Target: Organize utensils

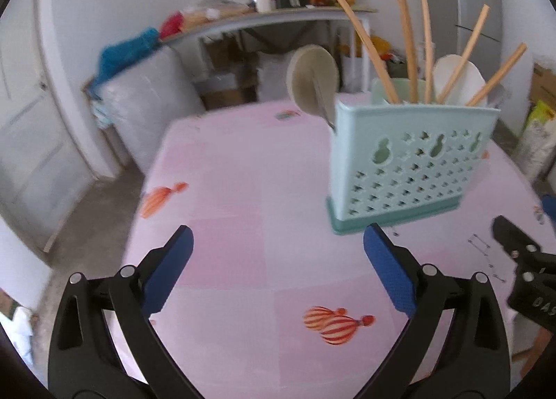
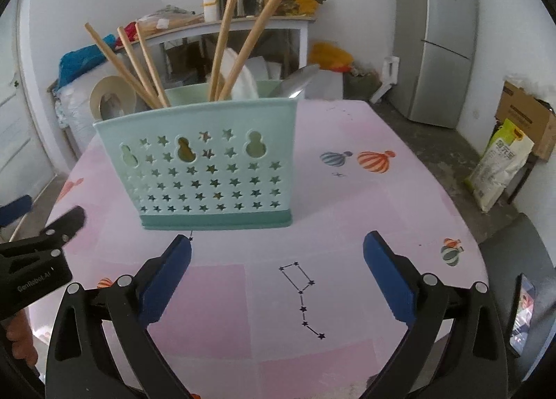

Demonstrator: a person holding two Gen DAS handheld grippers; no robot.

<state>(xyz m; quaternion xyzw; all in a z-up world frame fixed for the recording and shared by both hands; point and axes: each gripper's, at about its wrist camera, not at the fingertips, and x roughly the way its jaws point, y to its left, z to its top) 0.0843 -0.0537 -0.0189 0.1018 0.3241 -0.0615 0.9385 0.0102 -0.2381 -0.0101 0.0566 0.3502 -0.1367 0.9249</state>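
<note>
tools: left tool [image 1: 278, 260] and right tool [image 2: 277, 260] open, empty | caddy [image 2: 212, 162] holds all chopsticks [image 2: 123, 62] | step: retreat level, avoid caddy

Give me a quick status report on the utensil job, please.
Both tongs, left and right, open, empty. Chopsticks upright in caddy. Tablecloth bare ahead.
</note>
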